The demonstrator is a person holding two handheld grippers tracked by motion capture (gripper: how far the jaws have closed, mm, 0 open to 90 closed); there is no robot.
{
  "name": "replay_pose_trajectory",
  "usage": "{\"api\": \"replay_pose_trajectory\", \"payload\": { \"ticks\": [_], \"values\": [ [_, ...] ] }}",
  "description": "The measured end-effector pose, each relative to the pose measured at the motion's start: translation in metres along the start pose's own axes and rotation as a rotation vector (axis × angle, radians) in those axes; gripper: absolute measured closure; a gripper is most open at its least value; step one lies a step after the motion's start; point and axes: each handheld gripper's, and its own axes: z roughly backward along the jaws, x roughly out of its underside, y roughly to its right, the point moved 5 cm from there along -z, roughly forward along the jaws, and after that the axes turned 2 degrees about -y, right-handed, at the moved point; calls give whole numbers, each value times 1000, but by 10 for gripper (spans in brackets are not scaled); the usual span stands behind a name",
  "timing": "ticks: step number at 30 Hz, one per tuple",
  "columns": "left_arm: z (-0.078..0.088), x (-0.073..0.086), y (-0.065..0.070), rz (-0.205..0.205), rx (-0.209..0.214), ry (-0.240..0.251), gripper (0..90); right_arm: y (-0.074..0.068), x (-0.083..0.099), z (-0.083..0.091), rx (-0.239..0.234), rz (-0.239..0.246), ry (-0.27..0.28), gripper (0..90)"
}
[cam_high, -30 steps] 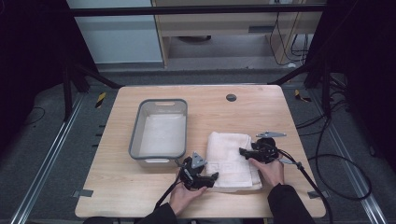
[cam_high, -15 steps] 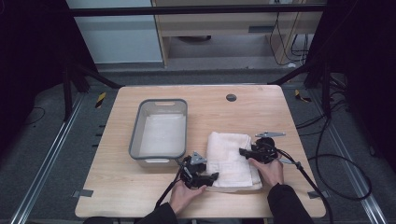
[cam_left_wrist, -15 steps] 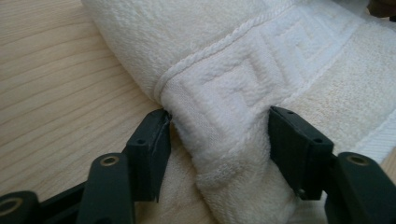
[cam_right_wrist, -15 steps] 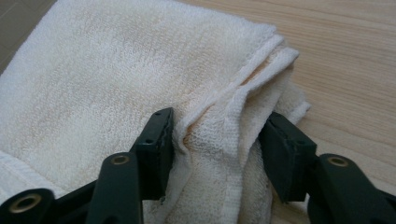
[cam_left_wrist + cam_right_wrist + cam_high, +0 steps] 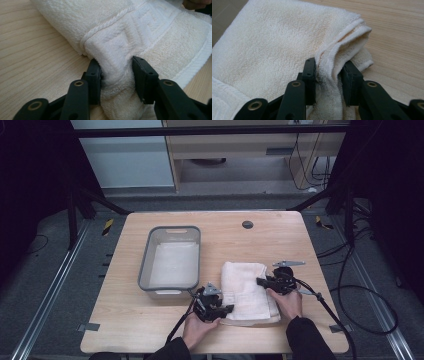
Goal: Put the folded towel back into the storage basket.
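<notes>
Pinching a thick fold of white towel (image 5: 117, 75) between its two black jaws, the left gripper (image 5: 212, 306) bites the cloth at the corner where a raised woven border runs, the terry bunching up between the pads. At the towel's opposite side, the right gripper (image 5: 272, 282) is likewise closed on a doubled edge (image 5: 332, 72), its jaws squeezing several layers that curl over at the hem. Seen from the high view, the folded towel lies flat on the wooden table (image 5: 280, 235), at about five o'clock from the table's centre, with the left gripper at its seven o'clock corner and the right gripper at its three o'clock edge; a hand (image 5: 197, 330) steers each tool from the near side. A grey plastic bin (image 5: 192, 265) stands just beside the towel at its ten o'clock, with what looks like white cloth lying in its bottom. The towel appears soft, light and limp: it will probably sag and unfold wherever it is unsupported, so hems and corners, taken through all layers at once, likely offer the surest hold. A small dark round fitting (image 5: 247, 224) sits in the tabletop at twelve o'clock.
</notes>
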Motion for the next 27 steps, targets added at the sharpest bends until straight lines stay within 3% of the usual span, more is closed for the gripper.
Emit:
{"api": "replay_pose_trajectory", "payload": {
  "ticks": [6,13,27],
  "values": [
    [2,0,2,2,5,16,693,-1,-2,1,-11,0,21,716],
    [7,-1,4,7,24,42,717,-3,-6,7,-21,-1,38,729],
    [34,-17,14,-21,52,123,721,-18,-24,43,-49,31,149,732]
  ]
}}
